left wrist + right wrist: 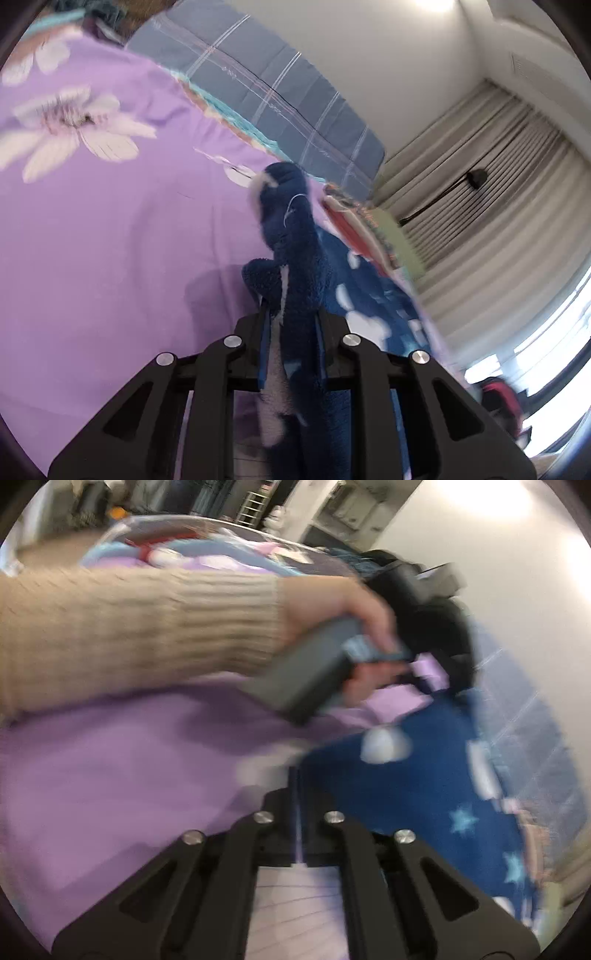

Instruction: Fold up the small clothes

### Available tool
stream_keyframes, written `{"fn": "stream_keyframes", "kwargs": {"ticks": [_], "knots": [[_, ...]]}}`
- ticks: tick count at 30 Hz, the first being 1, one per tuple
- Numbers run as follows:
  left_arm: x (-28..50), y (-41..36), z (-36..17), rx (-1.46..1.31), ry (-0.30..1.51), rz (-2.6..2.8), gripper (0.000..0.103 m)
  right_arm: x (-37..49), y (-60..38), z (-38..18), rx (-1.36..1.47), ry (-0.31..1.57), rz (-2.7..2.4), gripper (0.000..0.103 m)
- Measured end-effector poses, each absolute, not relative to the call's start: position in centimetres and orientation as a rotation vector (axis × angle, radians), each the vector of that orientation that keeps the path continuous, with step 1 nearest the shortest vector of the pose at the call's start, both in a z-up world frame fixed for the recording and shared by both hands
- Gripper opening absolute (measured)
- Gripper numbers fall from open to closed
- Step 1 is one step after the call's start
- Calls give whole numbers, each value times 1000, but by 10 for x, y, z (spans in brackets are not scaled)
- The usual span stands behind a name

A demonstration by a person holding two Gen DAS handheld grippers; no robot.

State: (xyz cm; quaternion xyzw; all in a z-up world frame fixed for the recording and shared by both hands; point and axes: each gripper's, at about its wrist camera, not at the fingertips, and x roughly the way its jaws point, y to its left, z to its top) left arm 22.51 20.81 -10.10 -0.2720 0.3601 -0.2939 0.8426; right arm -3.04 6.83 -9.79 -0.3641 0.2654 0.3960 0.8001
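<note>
A dark blue fleece garment (295, 229) with white shapes lies on the purple flowered bedsheet (110, 240). My left gripper (291, 314) is shut on a bunched part of it, and the cloth stands up between the fingers. In the right wrist view the same garment (406, 794), with pale stars, stretches from my right gripper (297, 794) up to the left gripper (443, 638). A hand (362, 613) in a beige knitted sleeve (147, 627) holds that left gripper. The right jaws are shut, with the garment's edge running into the fingertips.
A blue-grey checked quilt (277, 92) lies along the far side of the bed. Colourful folded cloth (369, 229) sits just beyond the garment. Beige curtains (498, 203) and a bright window are at the right. Purple sheet (110, 775) spreads to the left.
</note>
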Motion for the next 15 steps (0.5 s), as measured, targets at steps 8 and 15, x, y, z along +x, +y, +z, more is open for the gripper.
{"fn": "stream_keyframes", "kwargs": {"ticks": [8, 15], "knots": [[230, 210, -131, -599, 819, -555, 39, -49, 68, -101, -919, 383, 629, 61], [233, 216, -134, -602, 823, -567, 43, -26, 56, -117, -972, 433, 504, 64]]}}
